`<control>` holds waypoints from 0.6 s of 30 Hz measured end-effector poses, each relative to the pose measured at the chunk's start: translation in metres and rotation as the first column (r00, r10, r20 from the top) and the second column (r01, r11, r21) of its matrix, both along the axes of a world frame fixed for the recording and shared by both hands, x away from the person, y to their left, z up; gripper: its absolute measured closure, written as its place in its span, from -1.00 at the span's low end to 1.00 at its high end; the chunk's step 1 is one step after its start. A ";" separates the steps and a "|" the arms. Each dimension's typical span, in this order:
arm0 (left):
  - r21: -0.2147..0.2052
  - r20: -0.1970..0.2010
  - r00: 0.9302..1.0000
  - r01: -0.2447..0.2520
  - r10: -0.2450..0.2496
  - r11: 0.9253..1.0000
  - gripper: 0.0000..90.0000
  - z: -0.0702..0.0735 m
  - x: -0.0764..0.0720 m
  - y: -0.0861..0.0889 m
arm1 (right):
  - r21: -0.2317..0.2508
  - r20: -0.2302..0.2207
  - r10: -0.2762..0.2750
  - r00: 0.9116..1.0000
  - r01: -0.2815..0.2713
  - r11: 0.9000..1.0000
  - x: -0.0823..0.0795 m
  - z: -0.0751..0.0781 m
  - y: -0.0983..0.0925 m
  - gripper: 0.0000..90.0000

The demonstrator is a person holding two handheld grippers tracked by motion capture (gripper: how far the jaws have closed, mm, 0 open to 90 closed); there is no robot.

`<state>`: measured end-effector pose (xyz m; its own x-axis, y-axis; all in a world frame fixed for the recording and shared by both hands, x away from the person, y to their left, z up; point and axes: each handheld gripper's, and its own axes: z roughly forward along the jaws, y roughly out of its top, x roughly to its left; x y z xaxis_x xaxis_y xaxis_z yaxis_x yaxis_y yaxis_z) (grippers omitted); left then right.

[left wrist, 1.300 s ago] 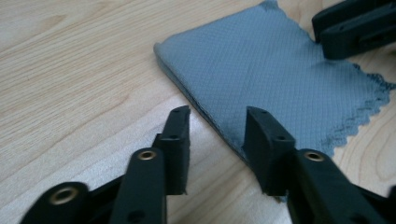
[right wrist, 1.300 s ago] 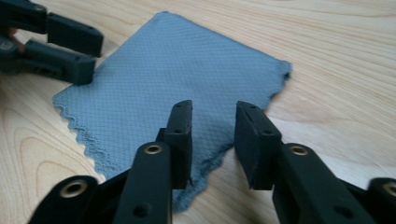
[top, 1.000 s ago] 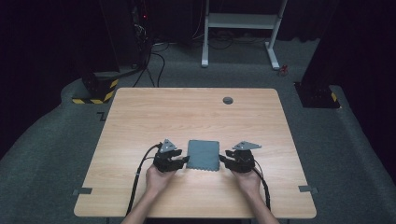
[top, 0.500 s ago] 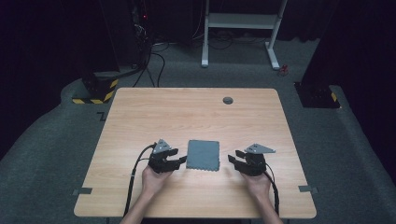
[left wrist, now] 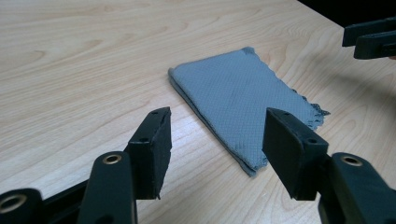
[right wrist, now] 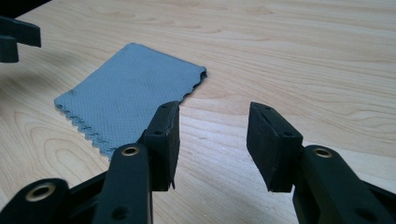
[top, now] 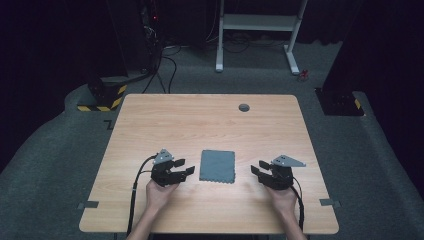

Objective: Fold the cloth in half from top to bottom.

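A grey cloth, folded into a rectangle, lies flat on the wooden table near its front middle. My left gripper hovers just left of it, apart from it, jaws open and empty; they have just been opening. In the left gripper view the cloth lies ahead of the left gripper. My right gripper stands a short way right of the cloth, open and empty, its jaws having also just widened. The right gripper view shows the cloth to the left of the right gripper.
A small dark round grommet sits near the table's far edge. Behind the table stand a white desk frame and a yellow-black striped base. Bare wood stretches beyond the cloth.
Both grippers have drawn outward from the cloth's side edges, the right one farther, and their jaws stand wider. The cloth stays flat in place.
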<state>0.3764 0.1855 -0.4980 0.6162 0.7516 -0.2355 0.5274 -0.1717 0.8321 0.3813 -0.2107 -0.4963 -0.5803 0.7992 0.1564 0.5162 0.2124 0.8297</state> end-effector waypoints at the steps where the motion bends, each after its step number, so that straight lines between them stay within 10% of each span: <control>1: -0.012 0.002 1.000 -0.007 0.007 1.000 -0.05 0.001 -0.001 0.002 | 0.006 -0.001 -0.004 1.000 0.004 1.000 -0.001 0.000 -0.002 0.20; 18: -0.008 0.015 0.997 -0.077 0.077 0.997 -0.06 0.001 -0.019 0.030 | 0.037 0.008 -0.053 0.999 0.052 0.998 -0.014 0.005 -0.027 0.20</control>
